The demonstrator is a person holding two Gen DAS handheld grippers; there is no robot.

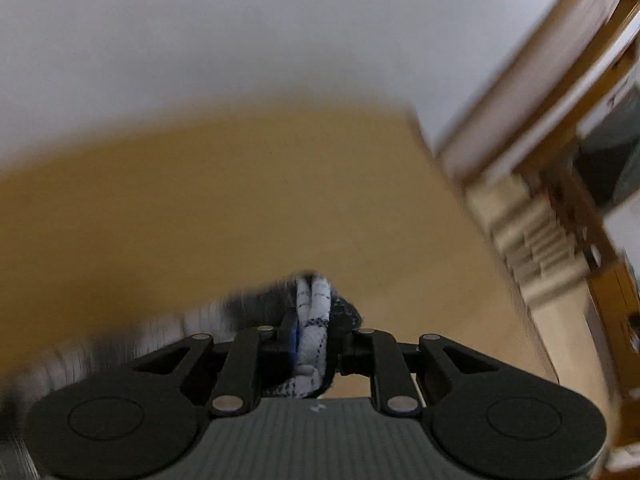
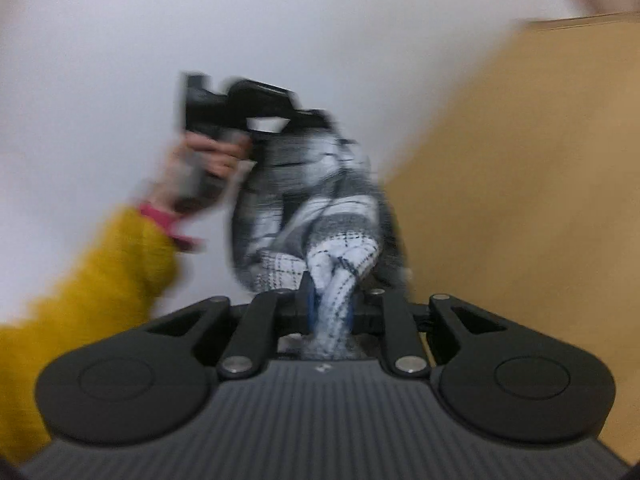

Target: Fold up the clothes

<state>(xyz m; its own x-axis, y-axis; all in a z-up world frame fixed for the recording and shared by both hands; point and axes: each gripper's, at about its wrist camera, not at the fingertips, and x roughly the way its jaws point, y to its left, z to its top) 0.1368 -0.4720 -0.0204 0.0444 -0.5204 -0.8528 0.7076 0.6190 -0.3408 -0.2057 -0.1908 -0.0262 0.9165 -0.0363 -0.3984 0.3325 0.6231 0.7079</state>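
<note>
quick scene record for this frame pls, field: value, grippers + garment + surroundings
garment: black-and-white checked cloth, bunched, hanging between both grippers
left gripper: shut on a fold of the cloth
right gripper: cloth between its fingers, pads pressing it
left hand: holds the left gripper's handle, yellow sleeve with pink cuff
surface: tan tabletop, white wall behind
image quality: heavy motion blur in both views
fold state: not yet laid flat
</note>
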